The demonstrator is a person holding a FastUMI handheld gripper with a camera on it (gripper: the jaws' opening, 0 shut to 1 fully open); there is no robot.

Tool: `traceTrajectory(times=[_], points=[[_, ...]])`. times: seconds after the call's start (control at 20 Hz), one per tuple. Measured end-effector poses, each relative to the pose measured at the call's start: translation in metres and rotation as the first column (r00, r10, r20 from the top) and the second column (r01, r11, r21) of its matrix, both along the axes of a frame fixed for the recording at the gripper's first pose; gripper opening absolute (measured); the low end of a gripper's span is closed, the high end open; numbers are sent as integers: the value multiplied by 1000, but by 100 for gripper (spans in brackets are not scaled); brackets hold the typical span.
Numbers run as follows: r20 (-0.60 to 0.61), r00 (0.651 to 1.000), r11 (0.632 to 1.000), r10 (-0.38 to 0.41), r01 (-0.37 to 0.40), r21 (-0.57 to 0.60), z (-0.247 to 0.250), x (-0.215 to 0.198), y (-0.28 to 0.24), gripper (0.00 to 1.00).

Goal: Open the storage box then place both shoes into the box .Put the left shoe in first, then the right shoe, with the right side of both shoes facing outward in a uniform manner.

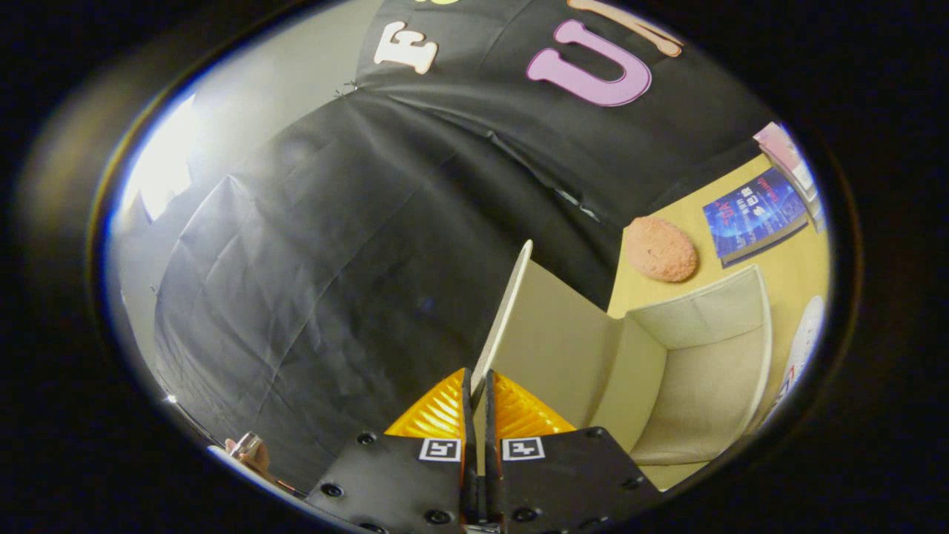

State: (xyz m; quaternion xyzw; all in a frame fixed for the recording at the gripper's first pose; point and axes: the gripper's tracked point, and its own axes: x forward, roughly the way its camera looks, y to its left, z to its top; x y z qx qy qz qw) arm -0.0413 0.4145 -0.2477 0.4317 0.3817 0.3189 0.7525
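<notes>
Gripper view: the gripper (479, 386) is clenched on the raised lid (504, 311) of the box (697, 371), both fingers pressing its thin edge. The box stands open on the yellow table (801, 259), just ahead of the fingers. Beyond it lie a pink sponge (660, 249) and a book (756, 213). A shoe (804, 341) shows partly beside the box.

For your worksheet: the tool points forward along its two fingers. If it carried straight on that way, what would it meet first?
The tool is already shut on the lid of the storage box, held edge-on. Straight ahead it would follow that lid's edge; beyond is probably the black cloth wall, though depth is unclear.
</notes>
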Motion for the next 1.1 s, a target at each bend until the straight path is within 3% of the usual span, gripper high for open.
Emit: traceTrajectory(times=[0.55,0.75,1.1], points=[[-96,991,995,96,-99,-26,-39,-11,110,6],[-92,993,996,71,-75,-44,-35,-7,109,13],[-75,997,996,-29,23,-81,-43,31,61,13]])
